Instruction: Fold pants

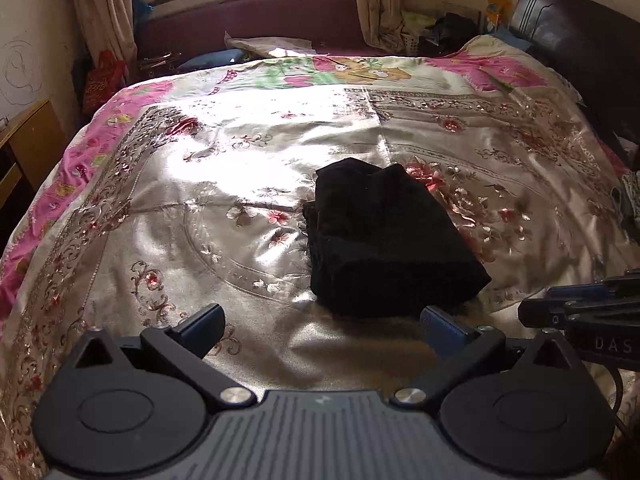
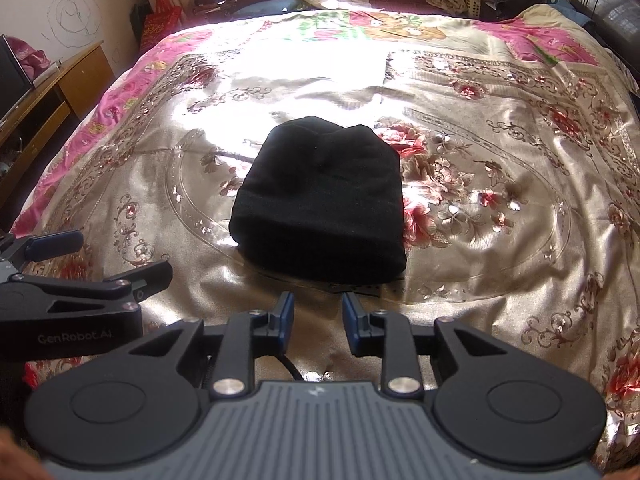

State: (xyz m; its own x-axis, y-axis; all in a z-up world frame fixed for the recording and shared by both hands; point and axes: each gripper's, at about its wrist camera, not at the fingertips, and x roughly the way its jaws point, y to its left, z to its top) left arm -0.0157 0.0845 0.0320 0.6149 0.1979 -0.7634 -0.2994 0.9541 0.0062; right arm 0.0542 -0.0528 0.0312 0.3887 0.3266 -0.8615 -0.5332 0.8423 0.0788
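Observation:
The black pants lie folded into a compact bundle on the shiny floral bedspread; they also show in the right wrist view. My left gripper is wide open and empty, just short of the bundle's near edge. My right gripper is empty, its jaws narrowly apart, just in front of the bundle's near edge. The right gripper shows at the right edge of the left wrist view, and the left gripper at the left edge of the right wrist view.
A dark headboard stands at the right. A wooden cabinet stands left of the bed. A window, curtains and a maroon bench with clutter lie beyond the bed. A red bag sits in the far left corner.

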